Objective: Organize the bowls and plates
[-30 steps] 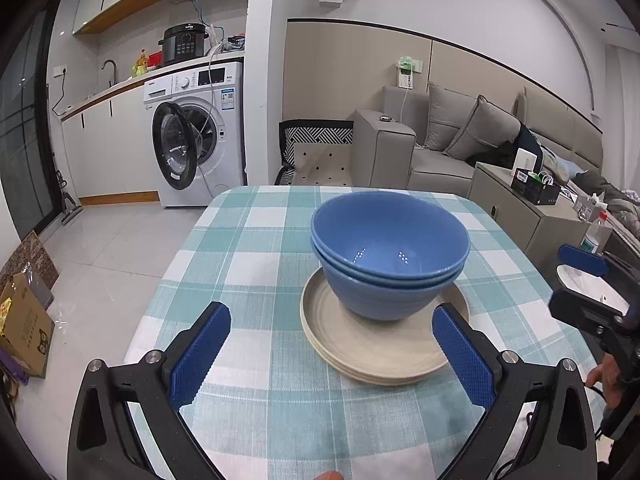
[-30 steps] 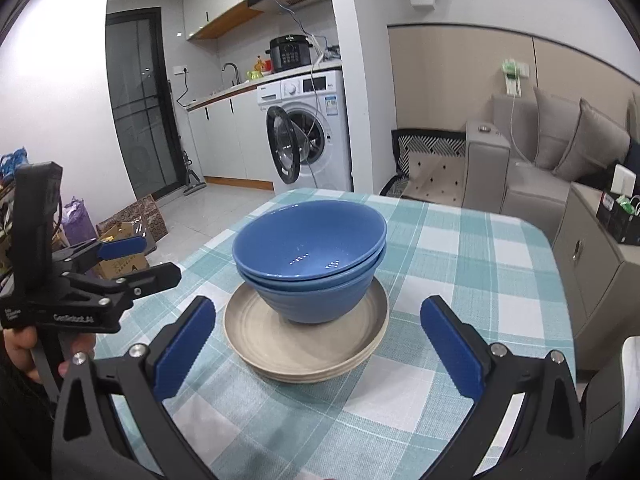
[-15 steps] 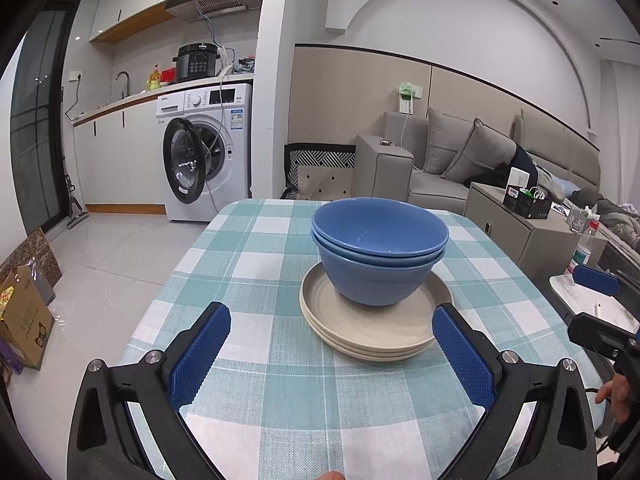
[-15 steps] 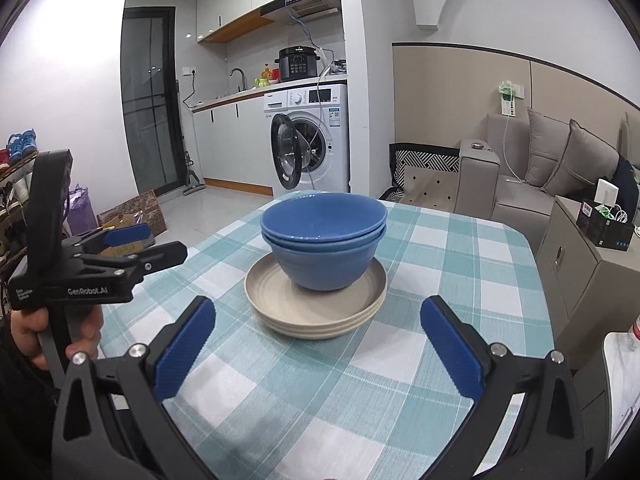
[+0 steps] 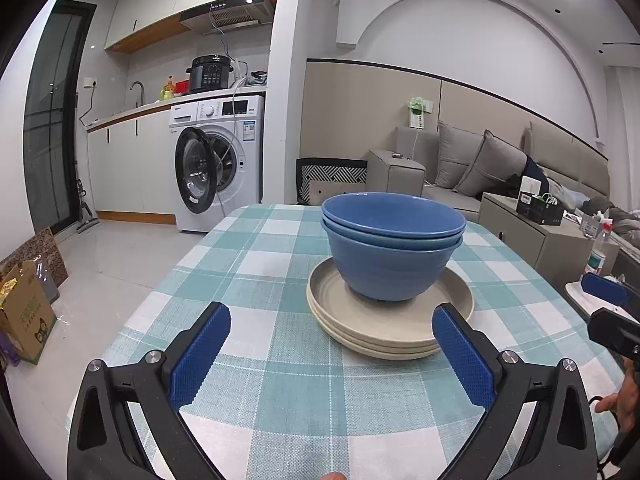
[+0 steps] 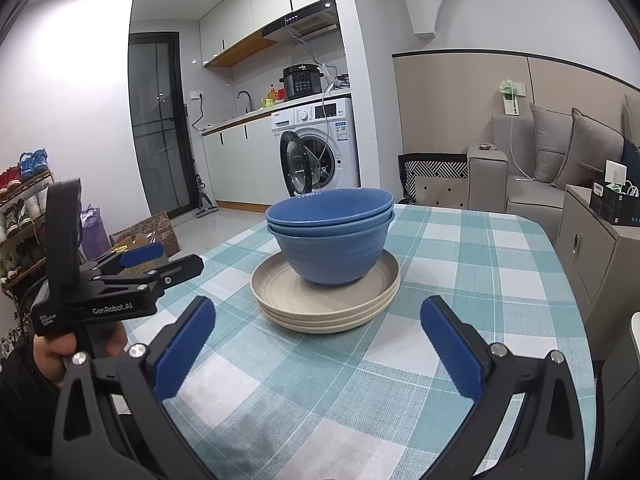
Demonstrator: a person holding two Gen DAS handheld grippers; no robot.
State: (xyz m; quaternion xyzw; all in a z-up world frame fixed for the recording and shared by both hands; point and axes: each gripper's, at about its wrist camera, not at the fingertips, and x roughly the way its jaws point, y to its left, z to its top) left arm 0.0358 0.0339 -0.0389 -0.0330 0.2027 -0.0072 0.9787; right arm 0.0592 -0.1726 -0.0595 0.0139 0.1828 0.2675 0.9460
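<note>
- I see the bowls, two blue ones nested, sitting in the plates, a stack of what looks like three beige ones. The whole pile rests on the desk with its checked cloth, toward the middle.
- My left claw is spread wide and holds nothing. Its blue pads sit above the cloth on the near side of the pile, touching neither plate nor bowl.
- My right claw is spread just as wide and is also empty, short of the pile too.
- The relation that matters: from the left claw the pile lies ahead and off to the right, so its right finger lines up near the plate rim while its left finger points at bare cloth.
- From the right claw the pile lies almost dead ahead, a shade left of centre and between the two fingers' lines. I judge the right the better-aligned one for any reach.
- In the right view, the left claw shows at the left edge, beside the desk's left side and apart from the pile.
- The pile is round, so no long axis dictates the approach.
- Judging by the neat stack, the sorting looks finished.
</note>
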